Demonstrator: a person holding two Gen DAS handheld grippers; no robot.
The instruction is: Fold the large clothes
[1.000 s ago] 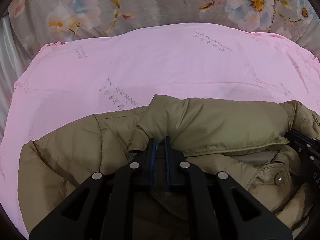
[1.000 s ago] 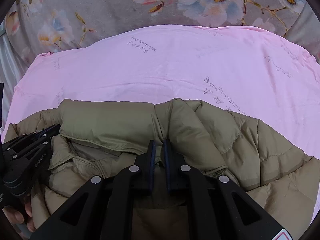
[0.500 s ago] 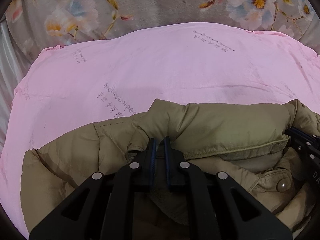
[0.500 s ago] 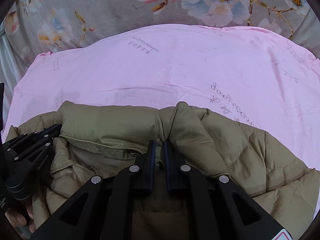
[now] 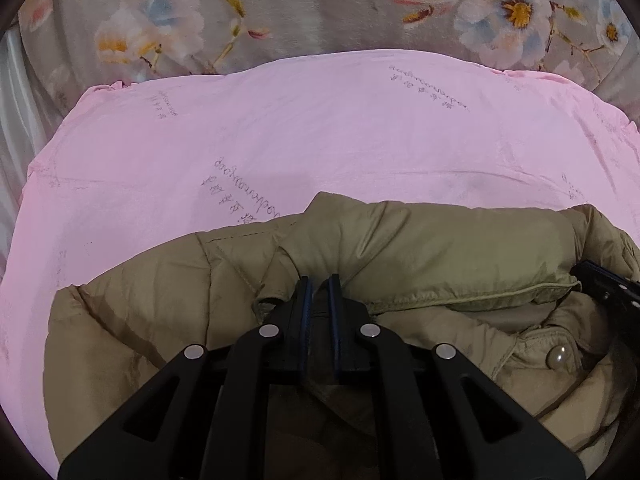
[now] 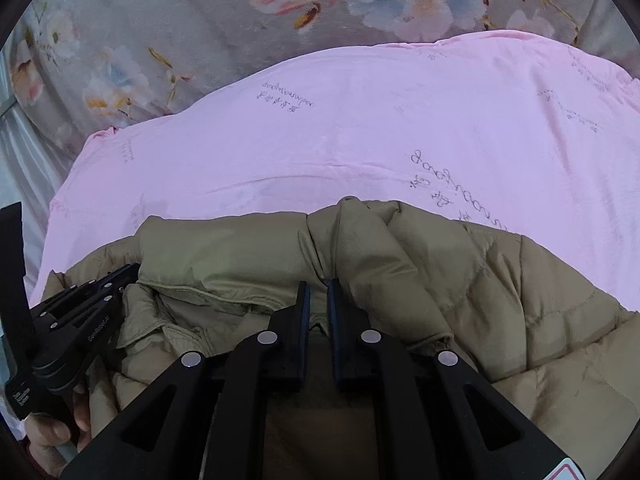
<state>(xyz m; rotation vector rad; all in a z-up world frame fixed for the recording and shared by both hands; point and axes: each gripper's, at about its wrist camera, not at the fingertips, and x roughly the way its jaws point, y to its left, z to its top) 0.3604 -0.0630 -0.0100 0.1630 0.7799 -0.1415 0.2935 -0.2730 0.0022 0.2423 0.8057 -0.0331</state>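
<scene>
An olive padded jacket [image 5: 420,248] lies bunched on a pink sheet [image 5: 320,128], its collar and a snap button [image 5: 558,357] showing at the right. My left gripper [image 5: 319,280] is shut on a fold of the jacket near the collar. In the right wrist view the same jacket [image 6: 440,264] fills the lower half, and my right gripper [image 6: 318,286] is shut on another fold of it. The left gripper [image 6: 128,276] shows there at the left edge, held by a hand [image 6: 52,436]. The right gripper's black tip [image 5: 608,284] pokes in at the right of the left wrist view.
The pink sheet [image 6: 400,120], printed with grey script, spreads out beyond the jacket. A grey floral blanket [image 5: 320,8] lies behind it. Pale, shiny fabric [image 5: 16,112] shows at the far left.
The jacket's upper edge has slid down the sheet towards me, baring more pink cloth and script. The right wrist view has rolled slightly. Both grippers stay shut on the jacket.
</scene>
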